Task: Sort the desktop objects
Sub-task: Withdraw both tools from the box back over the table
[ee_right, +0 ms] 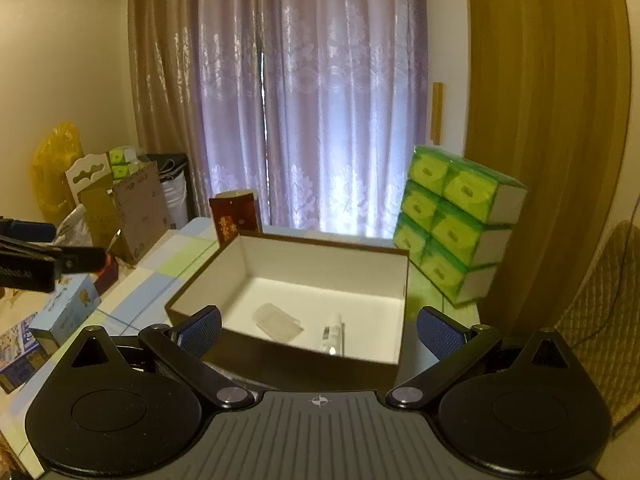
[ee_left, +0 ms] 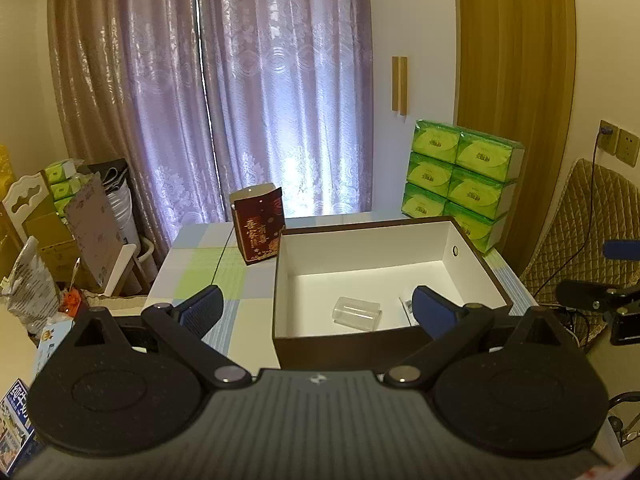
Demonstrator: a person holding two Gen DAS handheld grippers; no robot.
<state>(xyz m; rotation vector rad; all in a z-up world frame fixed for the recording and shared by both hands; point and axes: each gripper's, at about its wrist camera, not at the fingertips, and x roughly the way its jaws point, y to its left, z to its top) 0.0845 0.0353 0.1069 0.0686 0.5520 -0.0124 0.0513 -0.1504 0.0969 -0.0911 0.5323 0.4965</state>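
Inside the box (ee_left: pixel 472 258), a clear cup (ee_left: pixel 357 311).

Green tissue packs (ee_left: pixel 464 178) stand stacked beside the lilac curtain (ee_left: pixel 280 92) and wooden door (ee_left: pixel 516 92).

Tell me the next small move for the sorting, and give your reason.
Probably swing the left gripper toward the red carton standing behind the open box. Both grippers are open and empty; a clear cup and a small tube already lie inside, while the carton remains out on the table.
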